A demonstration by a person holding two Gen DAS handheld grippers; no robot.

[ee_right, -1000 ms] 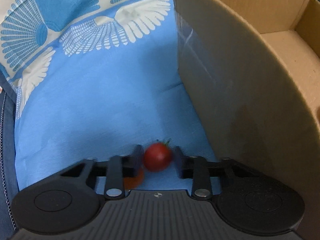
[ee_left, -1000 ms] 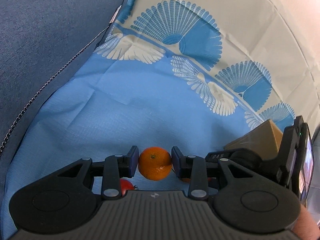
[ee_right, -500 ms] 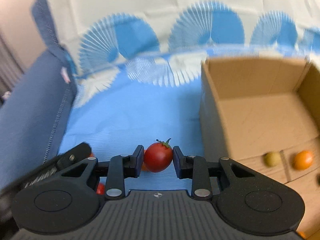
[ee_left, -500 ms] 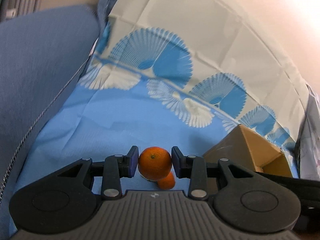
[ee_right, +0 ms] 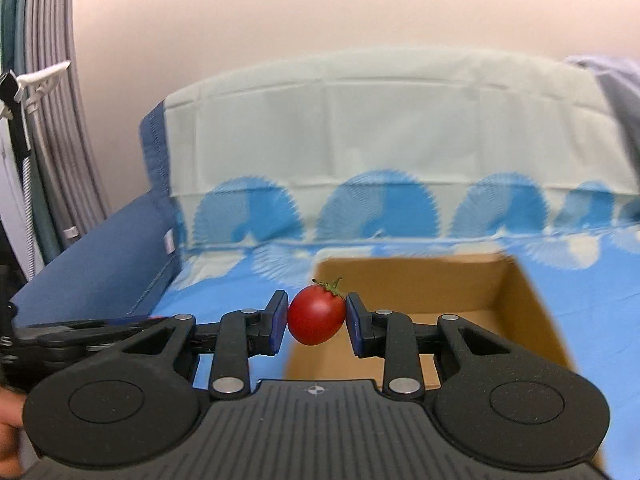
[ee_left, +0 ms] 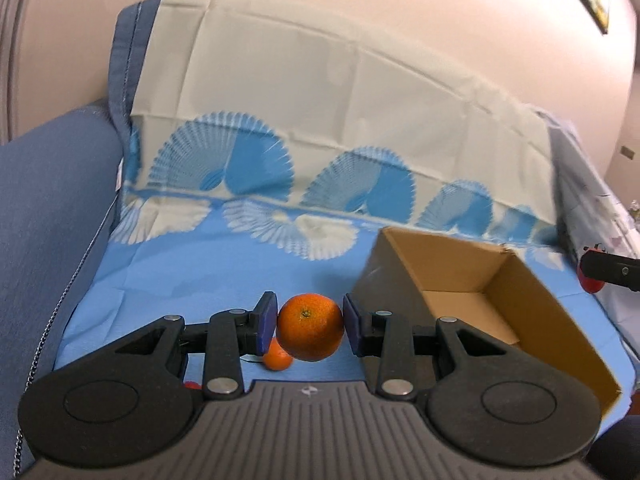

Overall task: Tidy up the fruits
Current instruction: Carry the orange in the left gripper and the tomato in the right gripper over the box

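My left gripper (ee_left: 310, 326) is shut on a mandarin orange (ee_left: 311, 333) and holds it above the blue cloth, left of an open cardboard box (ee_left: 472, 264). A smaller orange fruit (ee_left: 277, 358) lies on the cloth below it. My right gripper (ee_right: 316, 316) is shut on a red cherry tomato (ee_right: 316, 314) with a green stem, raised in front of the same box (ee_right: 420, 276). The right gripper's finger and tomato also show at the right edge of the left wrist view (ee_left: 592, 282).
A blue and cream patterned cloth (ee_left: 248, 264) covers a sofa seat and backrest. A blue armrest (ee_left: 48, 216) rises at the left. A bit of red fruit (ee_left: 192, 385) peeks out under my left gripper. The left gripper's body (ee_right: 80, 332) shows low left in the right wrist view.
Both grippers have risen and tilted up with their fruits held, so the backrest and wall now show. The box looks lower and farther in both views.
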